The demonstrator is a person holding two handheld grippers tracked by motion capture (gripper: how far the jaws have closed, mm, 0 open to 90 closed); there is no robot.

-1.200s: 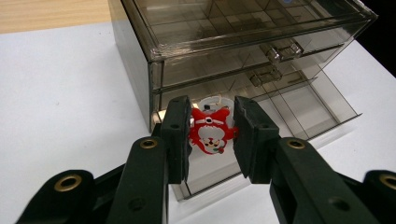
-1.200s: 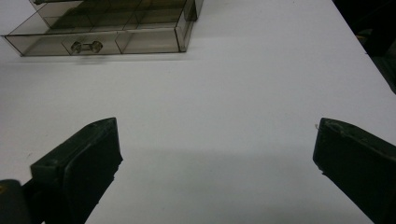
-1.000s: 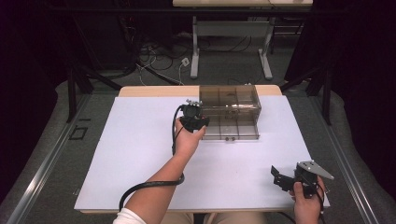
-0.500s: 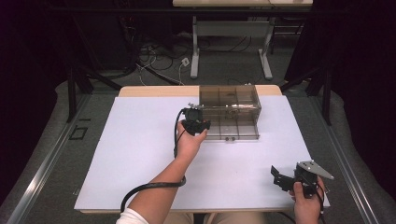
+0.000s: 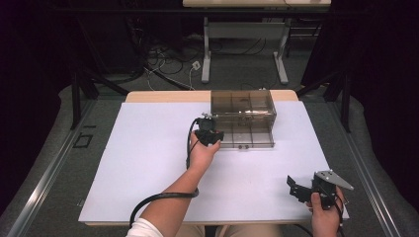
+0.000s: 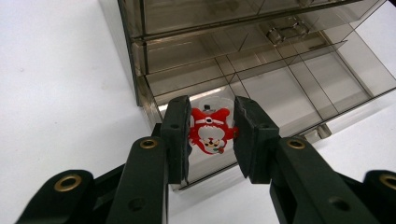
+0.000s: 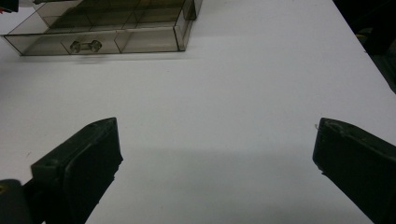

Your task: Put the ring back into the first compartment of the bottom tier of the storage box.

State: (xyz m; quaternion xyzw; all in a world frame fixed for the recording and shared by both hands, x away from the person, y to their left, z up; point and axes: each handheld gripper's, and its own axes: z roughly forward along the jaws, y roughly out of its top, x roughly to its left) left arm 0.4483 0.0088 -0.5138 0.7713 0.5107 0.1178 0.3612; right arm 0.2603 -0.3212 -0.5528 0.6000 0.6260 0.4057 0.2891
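A smoky clear drawer box [image 5: 242, 104] stands at the back of the white table, its bottom drawer [image 5: 247, 139] pulled out toward me. My left gripper [image 5: 209, 134] hovers over the drawer's left end. In the left gripper view, the left gripper [image 6: 212, 128] is shut on a small red and white Santa figure [image 6: 211, 133], held above the drawer's near left compartment [image 6: 205, 163]. Near the table's front right corner my right gripper [image 5: 298, 189] is held in a hand. Its jaws stand wide apart in the right gripper view [image 7: 215, 137], with bare table between them.
The drawer's dividers [image 6: 289, 88] split it into several compartments, and a small handle [image 7: 85, 45] sits on its front. The white table top [image 5: 148, 163] spreads left and in front of the box. Table legs and cables [image 5: 207, 59] lie on the floor beyond.
My left gripper has sunk a little toward the open drawer with the Santa figure still in it. The right gripper has stayed put.
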